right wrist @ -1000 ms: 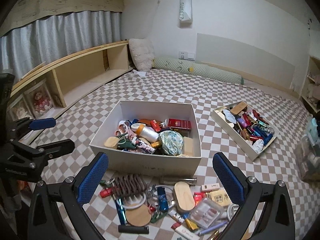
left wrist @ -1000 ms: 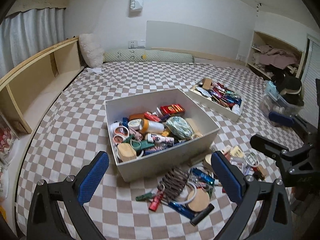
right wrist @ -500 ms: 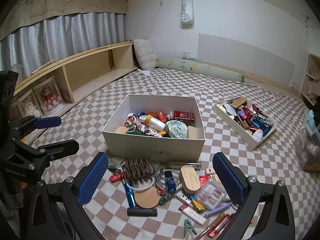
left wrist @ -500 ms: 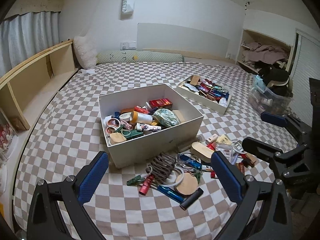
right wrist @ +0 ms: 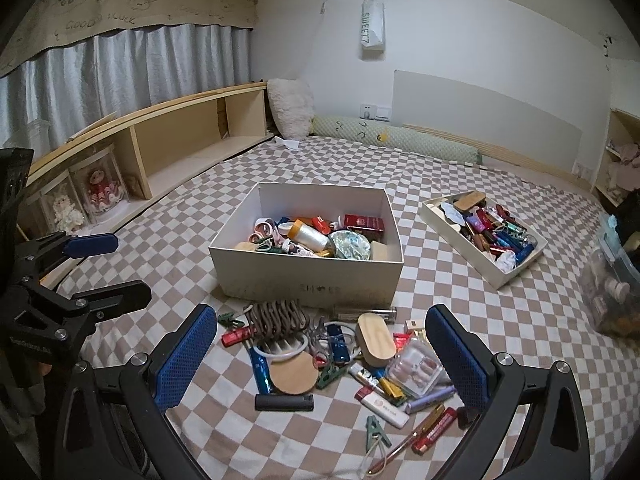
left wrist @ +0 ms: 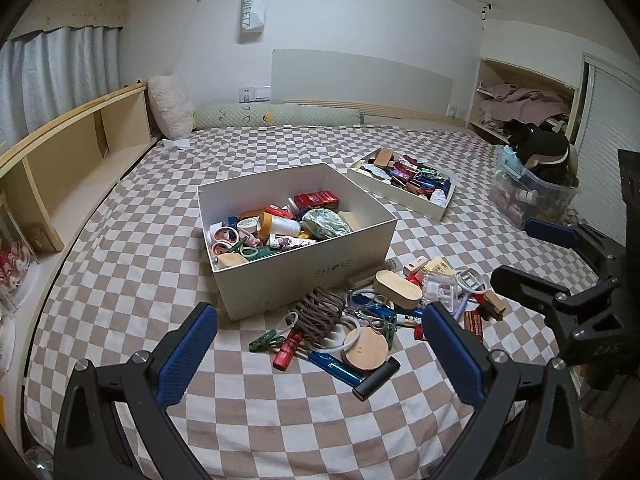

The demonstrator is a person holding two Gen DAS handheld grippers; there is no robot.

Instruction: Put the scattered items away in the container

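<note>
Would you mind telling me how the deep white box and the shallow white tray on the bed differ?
The box has tall walls; the tray has low ones. The box sits right behind the loose pile; the tray lies farther back and to the right, apart from it. The box faces the right camera almost squarely; the tray lies at an angle. Both are white, open-topped and hold small items.

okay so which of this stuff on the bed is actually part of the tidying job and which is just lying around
Part of the job:
white box
scattered pile in front of it, e.g. round wooden disc, oval wooden case, black stick
both open tools

Just lying about:
fluffy pillow
green bolster
clear bin
second tray, already filled
</note>
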